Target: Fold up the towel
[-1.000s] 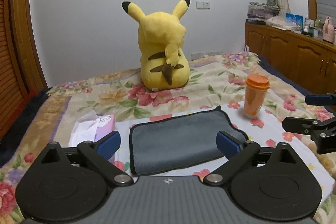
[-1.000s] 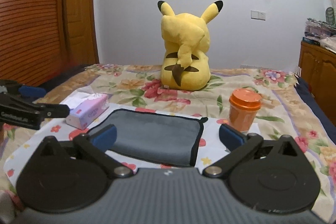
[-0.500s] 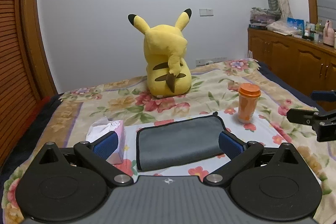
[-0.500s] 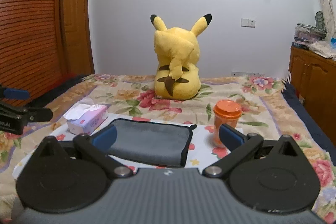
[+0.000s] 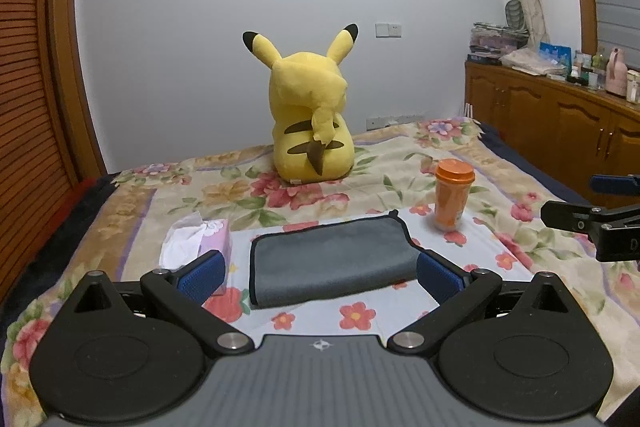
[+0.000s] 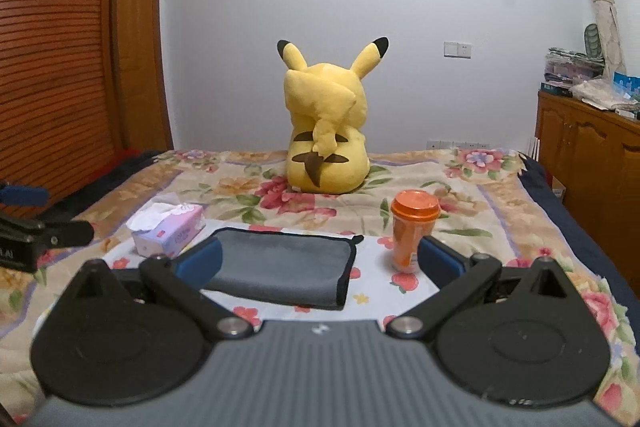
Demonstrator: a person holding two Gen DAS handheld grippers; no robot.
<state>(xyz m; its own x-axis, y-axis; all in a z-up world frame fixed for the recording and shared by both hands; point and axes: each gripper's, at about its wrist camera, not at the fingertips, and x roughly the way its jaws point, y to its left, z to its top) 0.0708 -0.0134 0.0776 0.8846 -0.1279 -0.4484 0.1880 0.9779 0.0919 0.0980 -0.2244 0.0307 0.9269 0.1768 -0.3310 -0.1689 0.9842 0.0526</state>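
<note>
A grey towel with a dark trim (image 5: 332, 259) lies folded flat on the flowered bedspread; it also shows in the right wrist view (image 6: 280, 269). My left gripper (image 5: 318, 277) is open and empty, held back from the towel's near edge. My right gripper (image 6: 318, 261) is open and empty, also short of the towel. The right gripper's fingers show at the right edge of the left wrist view (image 5: 592, 223), and the left gripper's fingers show at the left edge of the right wrist view (image 6: 44, 231).
A tissue box (image 5: 200, 247) sits left of the towel and an orange lidded cup (image 5: 452, 199) right of it. A yellow plush toy (image 5: 312, 131) sits behind. A wooden cabinet (image 5: 560, 131) runs along the right, a wooden wardrobe (image 6: 60, 67) on the left.
Both grippers have drawn back and risen away from the towel, so the towel, cup and tissue box look smaller and farther off. The jaws stayed open.
</note>
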